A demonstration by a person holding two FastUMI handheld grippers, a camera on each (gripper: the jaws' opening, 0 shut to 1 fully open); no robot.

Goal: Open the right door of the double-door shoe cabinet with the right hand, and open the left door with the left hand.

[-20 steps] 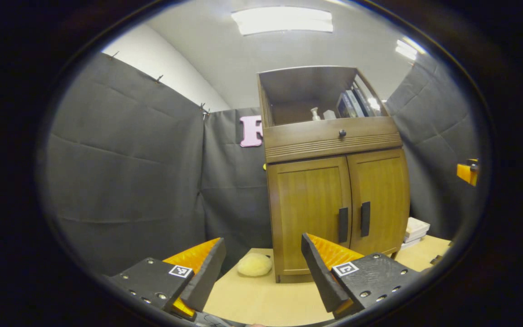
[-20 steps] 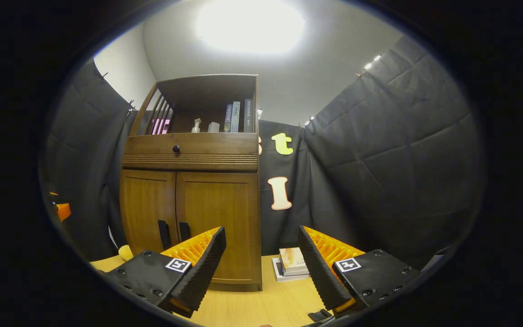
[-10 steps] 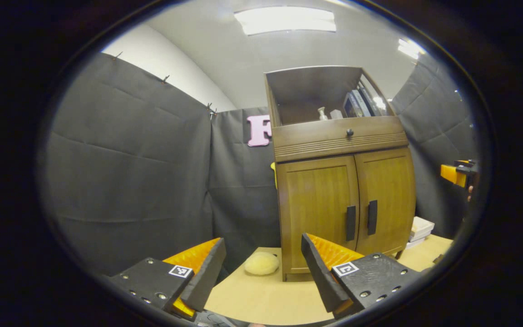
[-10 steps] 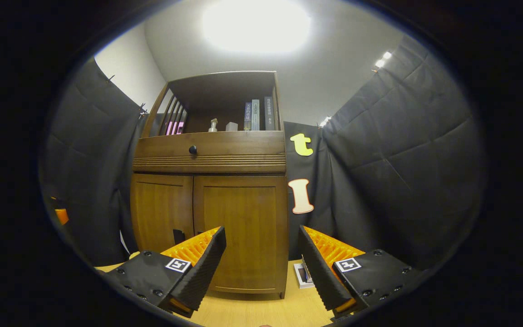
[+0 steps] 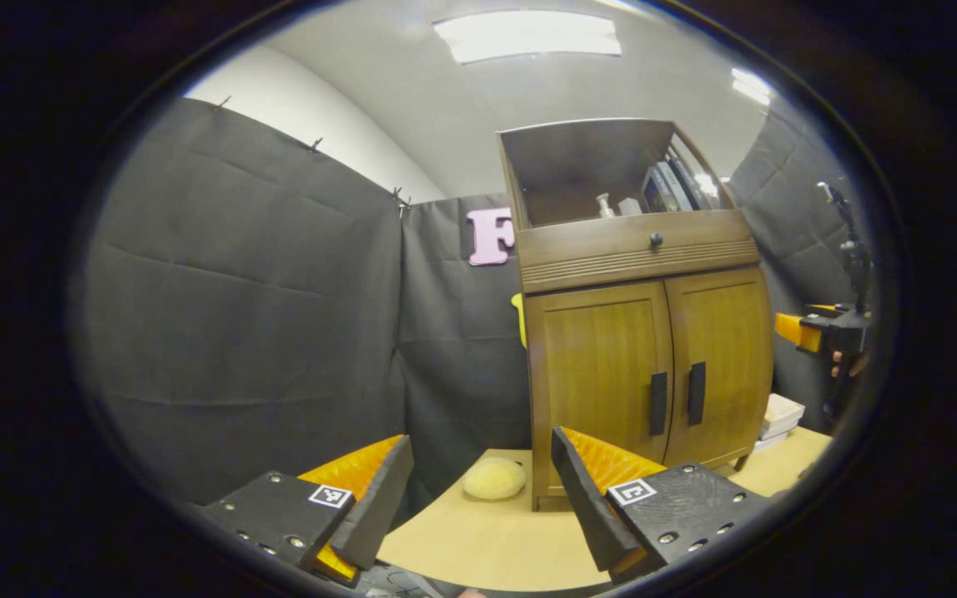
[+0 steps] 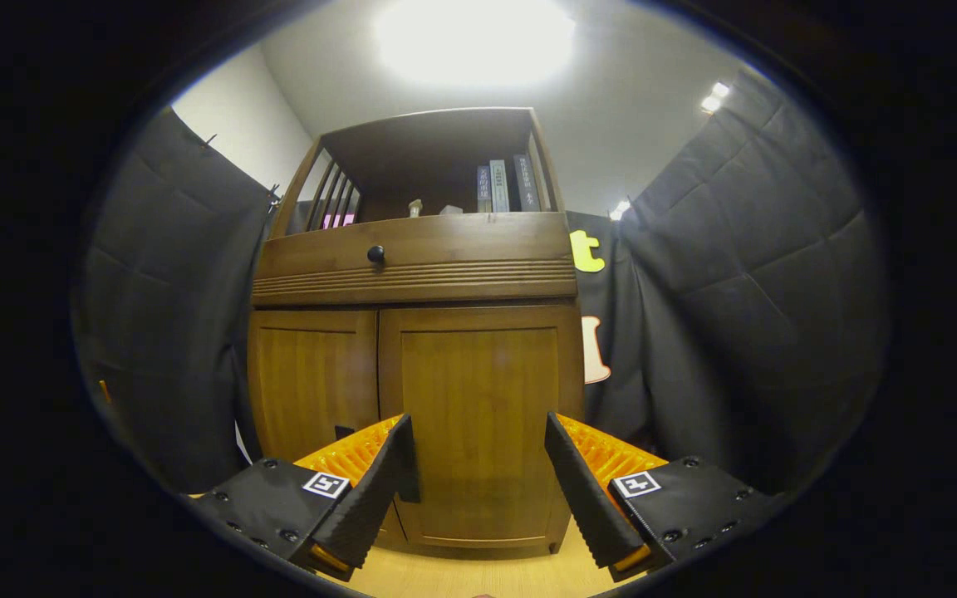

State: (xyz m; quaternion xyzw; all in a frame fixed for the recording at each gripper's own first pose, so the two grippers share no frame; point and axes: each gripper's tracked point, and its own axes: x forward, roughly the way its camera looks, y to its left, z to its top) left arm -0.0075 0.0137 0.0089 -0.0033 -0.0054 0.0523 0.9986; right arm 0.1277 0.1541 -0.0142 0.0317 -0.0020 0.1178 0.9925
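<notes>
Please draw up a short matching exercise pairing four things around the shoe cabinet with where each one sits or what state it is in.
Things:
1. right door
2. books
3. yellow sponge
4. right gripper

Places or states:
A. on the tabletop left of the cabinet
B. open, in front of the cabinet
C. upright on the top shelf
D. shut

Pairs: 1-D, 2-C, 3-A, 4-B

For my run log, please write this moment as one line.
brown wooden shoe cabinet: both doors closed | left gripper: open, far | right gripper: open, facing right door | handles untouched
</notes>
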